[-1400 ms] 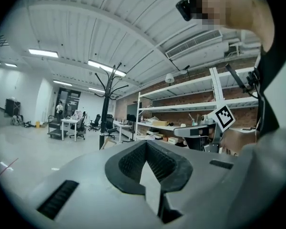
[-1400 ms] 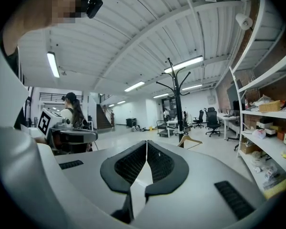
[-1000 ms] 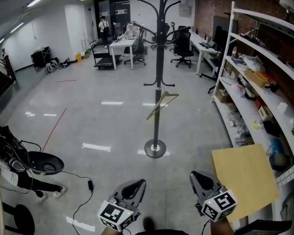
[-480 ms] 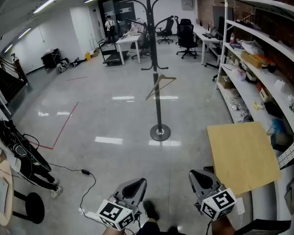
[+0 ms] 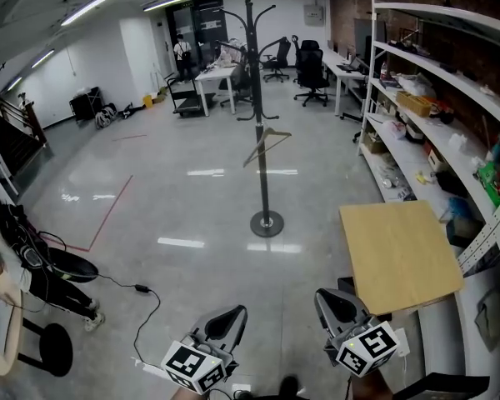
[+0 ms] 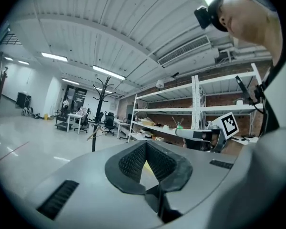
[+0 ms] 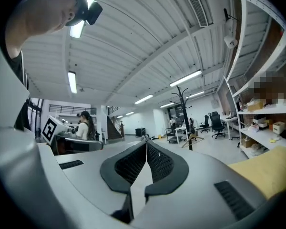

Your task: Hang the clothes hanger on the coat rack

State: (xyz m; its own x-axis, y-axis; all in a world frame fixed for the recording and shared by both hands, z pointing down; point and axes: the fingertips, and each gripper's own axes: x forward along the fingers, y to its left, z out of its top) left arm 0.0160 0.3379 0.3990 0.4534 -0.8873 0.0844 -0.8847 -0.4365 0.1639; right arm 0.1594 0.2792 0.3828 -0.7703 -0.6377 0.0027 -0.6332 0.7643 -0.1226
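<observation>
The wooden clothes hanger [image 5: 265, 145] hung tilted from a low hook on the black coat rack [image 5: 259, 90]. The rack stood on its round base out on the glossy grey floor [image 5: 175, 211], well apart from both grippers. At the bottom edge of the head view, the left gripper [image 5: 227, 320] and the right gripper [image 5: 334, 303] were held side by side and near each other, each pointing forward toward the rack. In the left gripper view the ribbed fingers [image 6: 129, 160] met at their tips with nothing clamped between them. The right gripper's fingers [image 7: 158, 161] likewise pressed together on nothing. A pale wooden board [image 5: 398, 255] lay just beyond the right gripper, beside the long white shelving unit [image 5: 450, 86] loaded with boxes and clutter along the brick wall. Office chairs [image 5: 310, 69] and desks stood far behind the rack.
</observation>
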